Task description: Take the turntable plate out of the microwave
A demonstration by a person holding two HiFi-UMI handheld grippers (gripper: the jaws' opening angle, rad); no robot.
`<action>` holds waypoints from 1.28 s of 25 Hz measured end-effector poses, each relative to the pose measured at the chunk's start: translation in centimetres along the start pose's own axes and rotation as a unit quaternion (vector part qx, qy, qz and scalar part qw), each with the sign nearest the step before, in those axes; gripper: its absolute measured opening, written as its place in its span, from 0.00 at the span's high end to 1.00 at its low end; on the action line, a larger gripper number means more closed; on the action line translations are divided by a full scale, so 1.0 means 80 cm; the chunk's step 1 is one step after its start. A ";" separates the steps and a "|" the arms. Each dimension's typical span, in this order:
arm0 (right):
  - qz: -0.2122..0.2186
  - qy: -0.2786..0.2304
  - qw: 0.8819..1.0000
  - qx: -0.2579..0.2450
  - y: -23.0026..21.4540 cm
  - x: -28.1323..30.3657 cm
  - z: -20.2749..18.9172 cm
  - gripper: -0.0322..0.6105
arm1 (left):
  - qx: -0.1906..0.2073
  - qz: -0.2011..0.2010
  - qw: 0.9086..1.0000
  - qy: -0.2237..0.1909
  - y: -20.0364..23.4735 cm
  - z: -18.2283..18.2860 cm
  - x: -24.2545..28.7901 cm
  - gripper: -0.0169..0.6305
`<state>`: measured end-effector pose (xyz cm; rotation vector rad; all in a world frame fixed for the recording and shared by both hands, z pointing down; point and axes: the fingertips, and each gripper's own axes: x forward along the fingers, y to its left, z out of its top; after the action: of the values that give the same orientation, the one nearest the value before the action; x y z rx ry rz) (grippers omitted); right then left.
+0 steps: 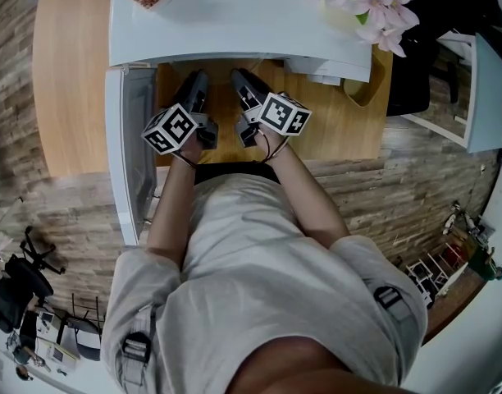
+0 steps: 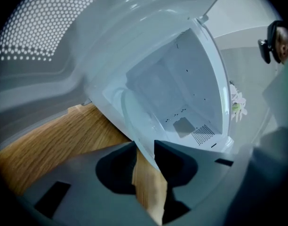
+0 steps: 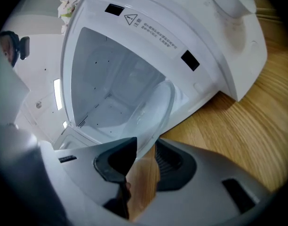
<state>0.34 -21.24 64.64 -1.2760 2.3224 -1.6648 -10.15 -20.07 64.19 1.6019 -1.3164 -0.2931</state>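
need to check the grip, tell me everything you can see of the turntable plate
The plate is a round disc of clear glass, and the white cavity shows through it. Its far part lies inside the open microwave. Its near edge reaches out past the front sill, over the wooden table. The left tool and the right tool each pinch that near rim between their jaws. No cracks or dirt can be made out.

From overhead, the microwave (image 1: 235, 15) hides its turntable plate (image 3: 156, 109) (fingers (image 3: 116, 160) too)
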 end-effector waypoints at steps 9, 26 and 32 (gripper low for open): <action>-0.010 0.009 1.000 -0.011 -0.014 -0.013 -0.015 0.75 | -0.003 -0.010 1.000 0.019 0.004 -0.023 -0.008 0.77; 0.007 -0.024 1.000 0.015 -0.010 0.006 0.015 0.74 | -0.014 -0.022 1.000 0.002 0.000 -0.002 0.017 0.76; 0.005 -0.026 1.000 0.012 -0.005 -0.006 0.006 0.74 | -0.006 -0.020 1.000 0.004 -0.003 -0.004 0.001 0.76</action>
<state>1.09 -21.38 64.53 -1.2850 2.2691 -1.6324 -9.74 -19.95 64.16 1.6189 -1.2742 -0.3186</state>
